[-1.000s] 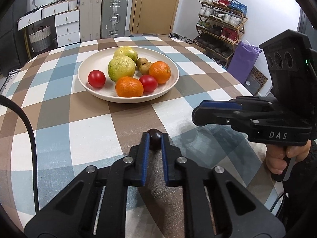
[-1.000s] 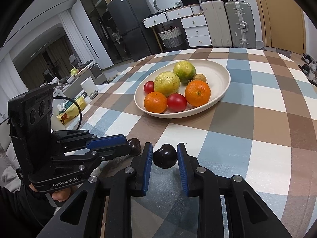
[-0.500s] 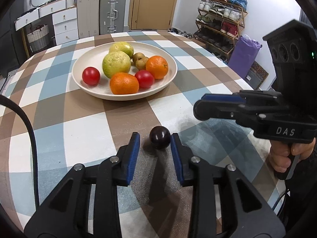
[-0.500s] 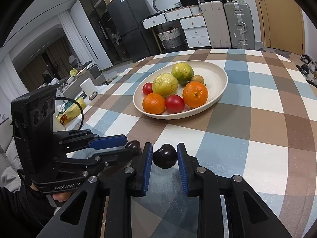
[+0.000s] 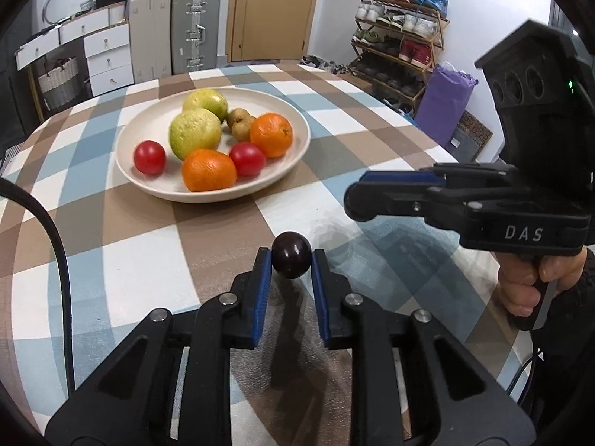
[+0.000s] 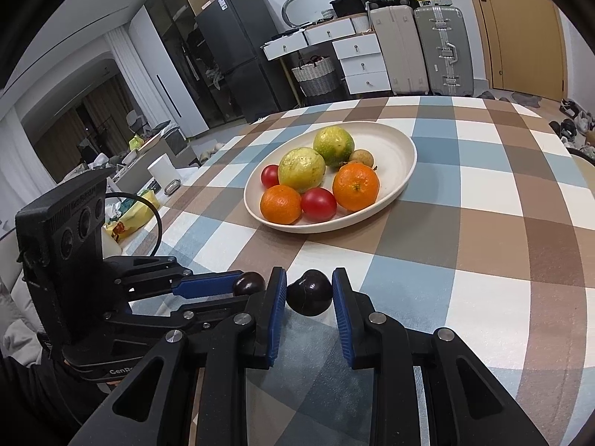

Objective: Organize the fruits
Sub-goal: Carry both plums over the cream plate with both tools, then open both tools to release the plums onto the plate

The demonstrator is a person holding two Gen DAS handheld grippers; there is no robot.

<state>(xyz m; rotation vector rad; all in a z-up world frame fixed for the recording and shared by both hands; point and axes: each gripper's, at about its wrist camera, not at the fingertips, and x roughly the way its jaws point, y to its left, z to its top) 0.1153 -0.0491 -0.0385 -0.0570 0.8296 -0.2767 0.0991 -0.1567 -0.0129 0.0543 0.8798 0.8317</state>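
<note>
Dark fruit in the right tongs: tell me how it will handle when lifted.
The dark fruit looks round and glossy, so it may slip or swivel between the flat pads of the right tongs. It is small, so probably light. Set on the plate, it would likely roll.

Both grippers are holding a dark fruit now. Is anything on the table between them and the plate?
Nothing visible. Only bare checked tablecloth lies between the dark fruit in the right gripper, the dark fruit in the left gripper, and the plate, whose near side is crowded.
</note>
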